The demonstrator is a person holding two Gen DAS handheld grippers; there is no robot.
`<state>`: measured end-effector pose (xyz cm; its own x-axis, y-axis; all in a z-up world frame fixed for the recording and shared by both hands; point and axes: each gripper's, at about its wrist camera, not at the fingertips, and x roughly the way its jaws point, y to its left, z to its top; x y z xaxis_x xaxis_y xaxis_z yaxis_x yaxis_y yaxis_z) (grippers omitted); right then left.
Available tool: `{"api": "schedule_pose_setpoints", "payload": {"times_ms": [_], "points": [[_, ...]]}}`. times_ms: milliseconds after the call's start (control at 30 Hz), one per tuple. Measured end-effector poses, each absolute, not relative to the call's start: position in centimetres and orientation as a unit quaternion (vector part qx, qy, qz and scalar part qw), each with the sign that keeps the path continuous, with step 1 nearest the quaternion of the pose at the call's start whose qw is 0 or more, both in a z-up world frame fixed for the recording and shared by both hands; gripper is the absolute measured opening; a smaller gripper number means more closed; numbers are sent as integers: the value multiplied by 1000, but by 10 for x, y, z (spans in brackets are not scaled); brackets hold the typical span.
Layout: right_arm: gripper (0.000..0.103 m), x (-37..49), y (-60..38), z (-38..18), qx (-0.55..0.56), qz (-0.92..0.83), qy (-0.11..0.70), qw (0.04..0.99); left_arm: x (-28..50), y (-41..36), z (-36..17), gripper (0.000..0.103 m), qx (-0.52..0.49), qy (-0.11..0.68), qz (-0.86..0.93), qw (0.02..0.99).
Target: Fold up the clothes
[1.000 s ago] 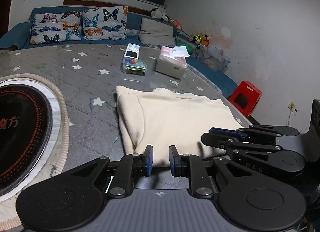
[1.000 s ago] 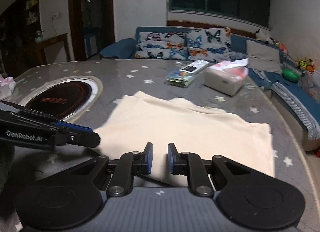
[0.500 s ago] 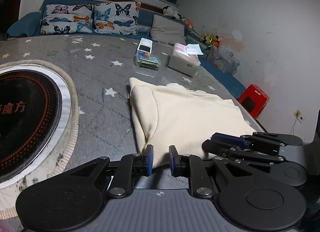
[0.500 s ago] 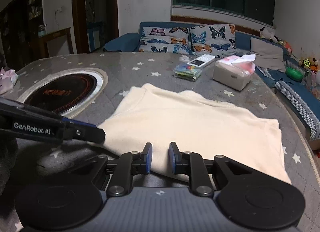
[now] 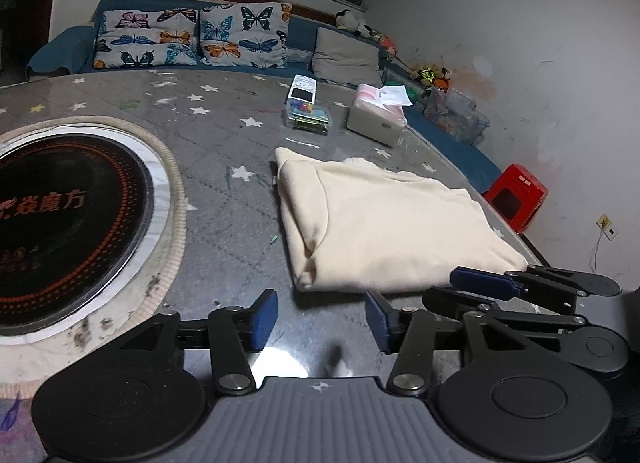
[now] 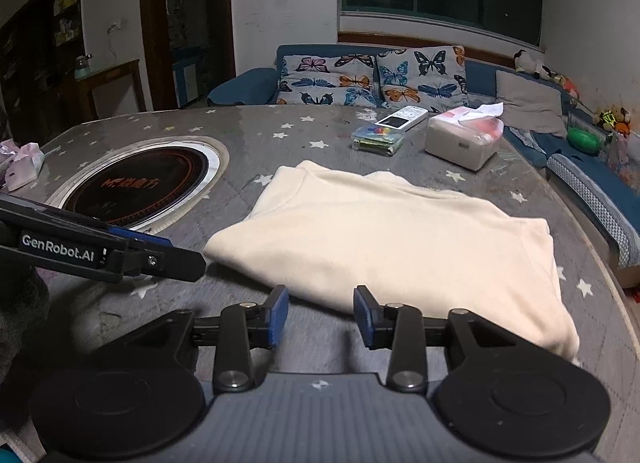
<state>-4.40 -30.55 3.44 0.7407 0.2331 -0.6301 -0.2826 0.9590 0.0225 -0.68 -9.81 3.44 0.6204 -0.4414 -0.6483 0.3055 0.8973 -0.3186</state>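
A cream garment (image 5: 384, 223) lies folded flat on the grey star-patterned table (image 5: 224, 151); it also shows in the right wrist view (image 6: 392, 239). My left gripper (image 5: 322, 321) is open and empty, just short of the garment's near left corner. My right gripper (image 6: 321, 315) is open and empty at the garment's near edge. In the left wrist view the right gripper (image 5: 520, 295) sits at the garment's near right corner. In the right wrist view the left gripper (image 6: 120, 251) sits to the left of the garment.
A round black induction cooktop (image 5: 60, 223) is set in the table at left. A tissue box (image 5: 376, 119), a clear box of small items (image 5: 308, 117) and a remote (image 5: 303, 88) lie beyond the garment. A sofa with butterfly pillows (image 5: 192, 35) stands behind. A red stool (image 5: 516, 195) stands at right.
Both grippers have opened and let go of the garment's near edge. Both have drawn back a little; the garment now lies flat on the table.
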Motion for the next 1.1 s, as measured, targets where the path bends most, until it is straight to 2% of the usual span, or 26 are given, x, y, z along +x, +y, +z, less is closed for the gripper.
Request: {"api": "schedule_pose_setpoints", "payload": {"times_ms": [533, 667, 733, 867, 933, 1100], "points": [[62, -72, -308, 28, -8, 115, 335, 935, -36, -98, 39, 90, -50, 370, -189, 908], [64, -77, -309, 28, -4, 108, 334, 936, -41, -99, 40, 93, -44, 367, -191, 909], [74, -80, -309, 29, -3, 104, 333, 937, -44, -100, 40, 96, -42, 366, -192, 910], [76, -85, -311, 30, 0, 96, 331, 939, -51, -103, 41, 100, -35, 363, -193, 911], [84, -88, -312, 30, 1, 92, 330, 939, -53, -103, 42, 103, -34, 362, -194, 911], [89, -94, -313, 31, 3, 81, 327, 941, -58, -103, 42, 103, -32, 361, -192, 912]]}}
